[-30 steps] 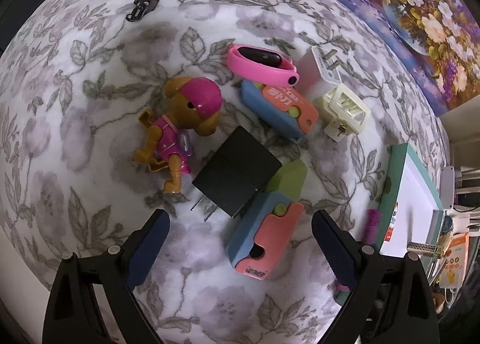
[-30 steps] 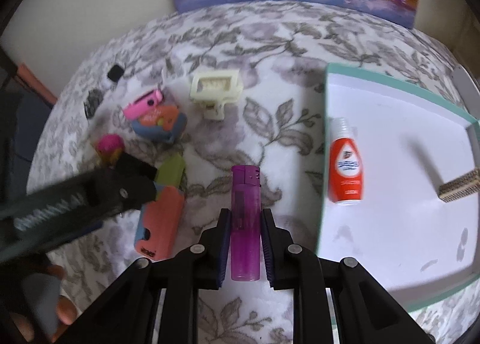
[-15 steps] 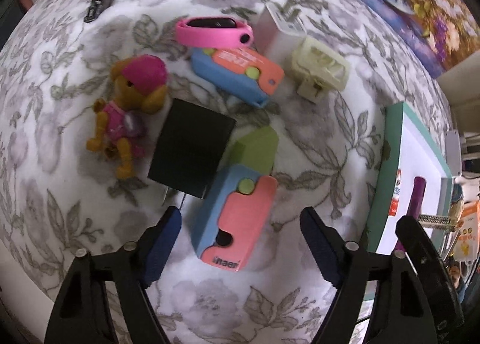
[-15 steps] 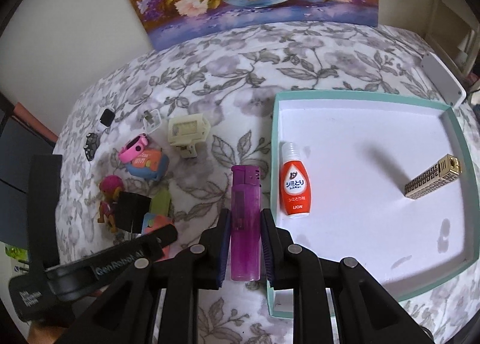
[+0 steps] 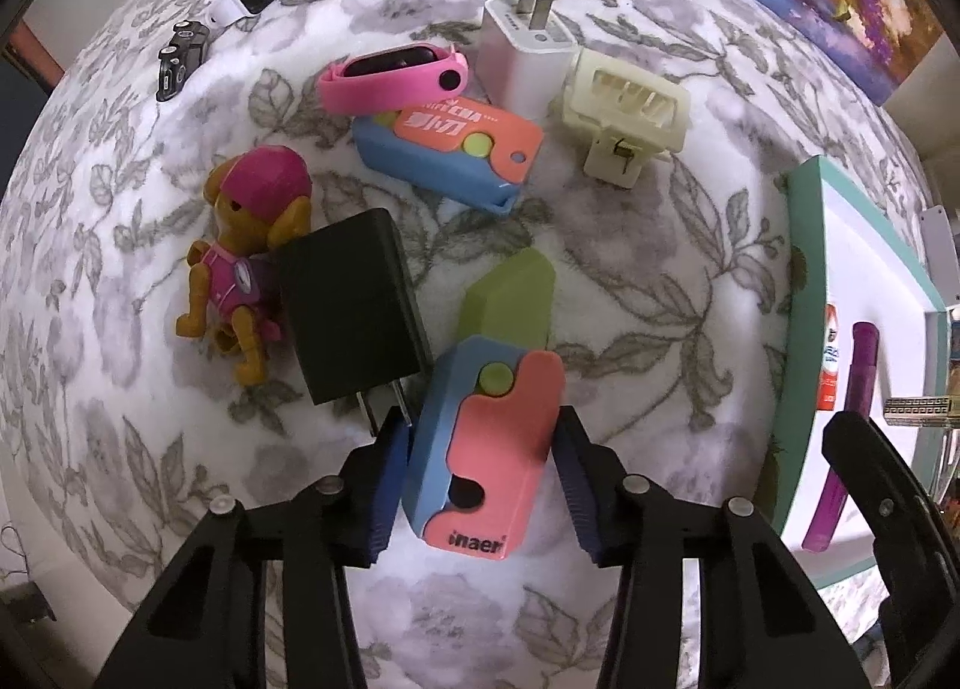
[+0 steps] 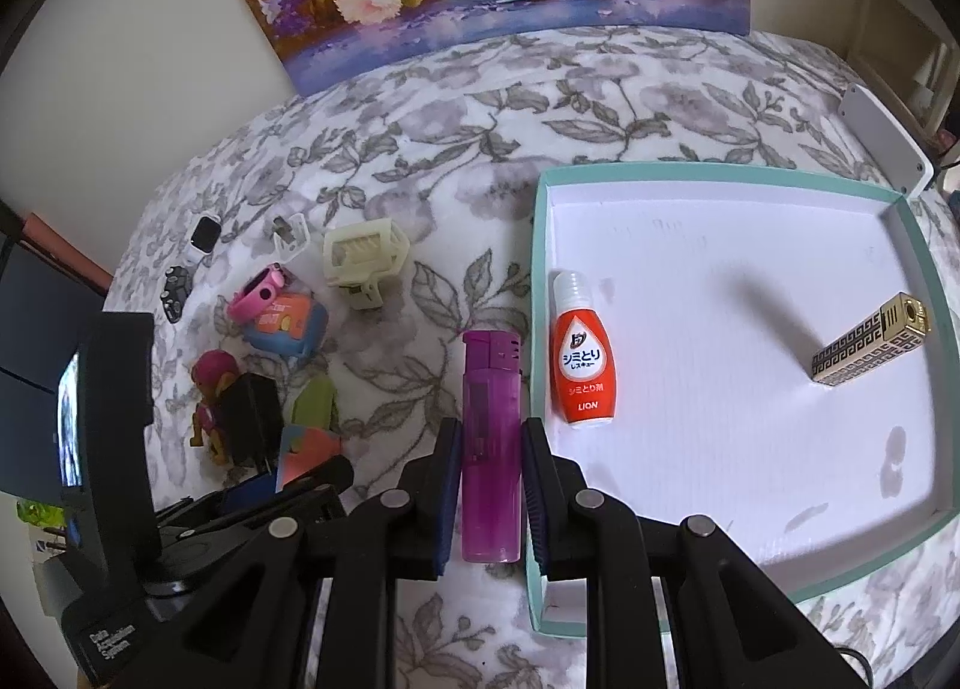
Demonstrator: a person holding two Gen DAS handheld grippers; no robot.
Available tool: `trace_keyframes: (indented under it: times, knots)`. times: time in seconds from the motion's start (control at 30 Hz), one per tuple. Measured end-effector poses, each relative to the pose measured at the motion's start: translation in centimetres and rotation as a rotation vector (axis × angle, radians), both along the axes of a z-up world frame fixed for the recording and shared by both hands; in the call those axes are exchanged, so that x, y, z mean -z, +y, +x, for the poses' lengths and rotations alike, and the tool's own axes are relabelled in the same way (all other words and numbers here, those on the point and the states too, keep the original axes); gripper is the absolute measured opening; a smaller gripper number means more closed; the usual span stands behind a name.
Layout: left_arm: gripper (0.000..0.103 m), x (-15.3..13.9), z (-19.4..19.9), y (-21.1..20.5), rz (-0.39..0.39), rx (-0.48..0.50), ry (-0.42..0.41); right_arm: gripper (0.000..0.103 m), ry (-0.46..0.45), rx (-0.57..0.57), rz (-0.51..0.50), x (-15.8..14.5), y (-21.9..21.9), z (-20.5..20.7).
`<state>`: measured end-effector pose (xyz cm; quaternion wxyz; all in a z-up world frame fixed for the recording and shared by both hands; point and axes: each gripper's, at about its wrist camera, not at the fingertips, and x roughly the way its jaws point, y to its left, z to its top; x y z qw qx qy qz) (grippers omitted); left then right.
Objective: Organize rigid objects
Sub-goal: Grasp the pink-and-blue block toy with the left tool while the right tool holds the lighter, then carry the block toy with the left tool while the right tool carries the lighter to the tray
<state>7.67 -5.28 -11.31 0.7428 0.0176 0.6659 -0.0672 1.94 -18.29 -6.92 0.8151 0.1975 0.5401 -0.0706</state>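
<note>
Now the left gripper (image 5: 483, 485) is closing around the pink-and-blue case (image 5: 483, 452); the right gripper (image 6: 489, 485), toward three o'clock, clamps the purple lighter (image 6: 489, 449).

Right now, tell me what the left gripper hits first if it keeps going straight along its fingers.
The left gripper points down with its jaws closing around the pink-and-blue toy knife, green blade extended. That toy is first in line, then the floral cloth it lies on.

Toy dog (image 5: 243, 263) partly behind charger (image 5: 351, 311)
</note>
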Motion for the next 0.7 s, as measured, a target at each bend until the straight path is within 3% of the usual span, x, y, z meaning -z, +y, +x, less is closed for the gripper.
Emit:
trace_keyframes:
  times: [0.2,0.37,0.47,0.7]
  knots:
    - [0.046,-0.9,-0.1,-0.4,-0.097,-0.002,-0.012,0.021,-0.022,0.005,0.011,-0.7,-0.2,-0.2]
    - [0.044,-3.1,-0.2,-1.0,-0.108,0.011,-0.073,0.021,-0.064,0.027,0.037,-2.1,-0.9,-0.6]
    - [0.044,-4.4,-0.3,-1.3,-0.164,0.011,-0.088,0.021,-0.081,0.043,0.046,-2.6,-1.7,-0.8]
    - [0.044,-6.9,-0.8,-2.5,-0.196,0.059,-0.162,0.021,-0.067,0.105,0.053,-2.6,-4.3,-1.6]
